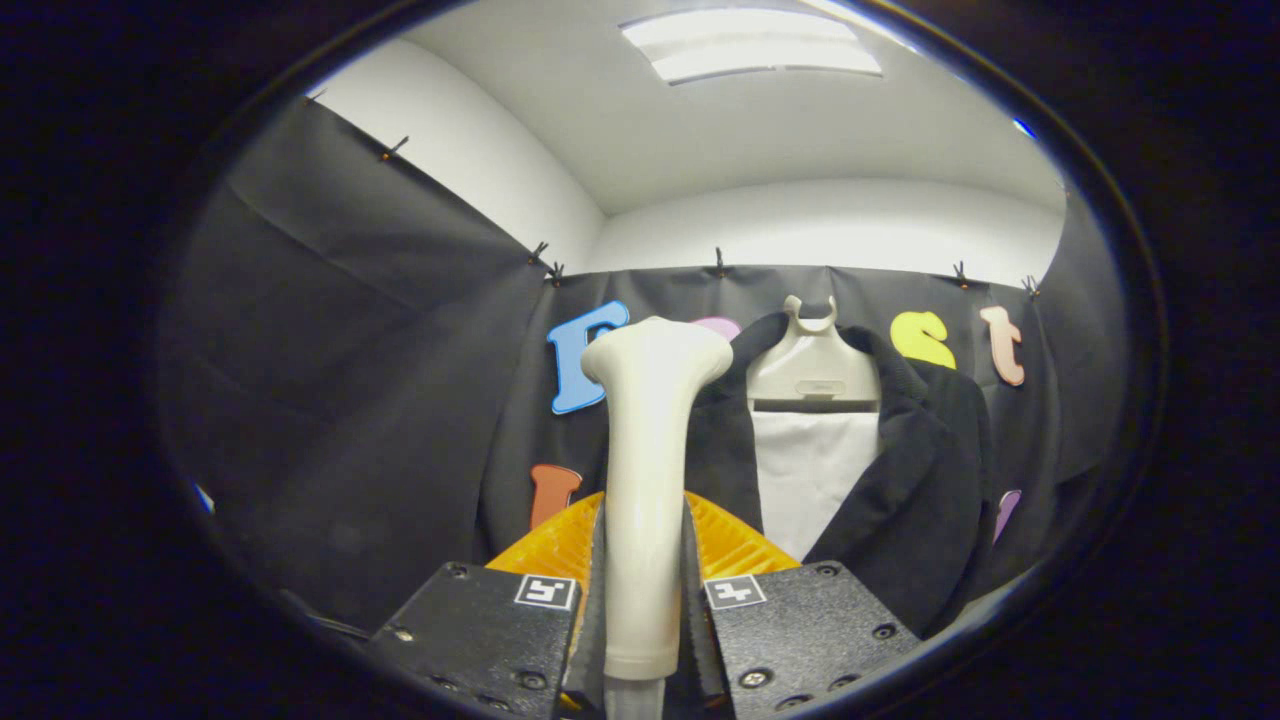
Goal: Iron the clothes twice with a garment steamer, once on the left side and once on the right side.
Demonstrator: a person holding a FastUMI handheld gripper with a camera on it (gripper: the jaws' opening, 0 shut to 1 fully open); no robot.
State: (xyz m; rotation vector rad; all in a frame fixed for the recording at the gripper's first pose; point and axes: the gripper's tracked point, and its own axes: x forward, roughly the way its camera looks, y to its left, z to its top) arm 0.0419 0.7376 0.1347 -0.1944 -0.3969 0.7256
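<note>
I have the garment steamer (645, 470) clamped in my gripper (644, 560): its cream handle stands upright between the 2 fingers, both pressing on its sides, and its flared head rises well above them. The grip looks square, with the handle centred in the gap and no tilt that I can make out.

I judge this to be the approach before a pass. The steamer is in hand, but its head is not yet against the cloth, so no stroke is under way. From this alone I cannot tell whether 1 side is already done.

The clothes hang beyond my fingers and off to the right of the steamer: a black jacket (925, 480) on a pale hanger (812, 365), open at the front over a white panel (810, 475). The jacket's near lapel sits just behind and beside the steamer head; whether they touch I cannot tell, though they look apart in depth.

The next move calls for carrying the head forward and a little right until it meets 1 front panel near the shoulder, then drawing it down along that panel in a steady line. I should keep the clamp firm so the handle does not twist, and keep the head flat to the fabric without pushing the jacket off its hanger
</note>
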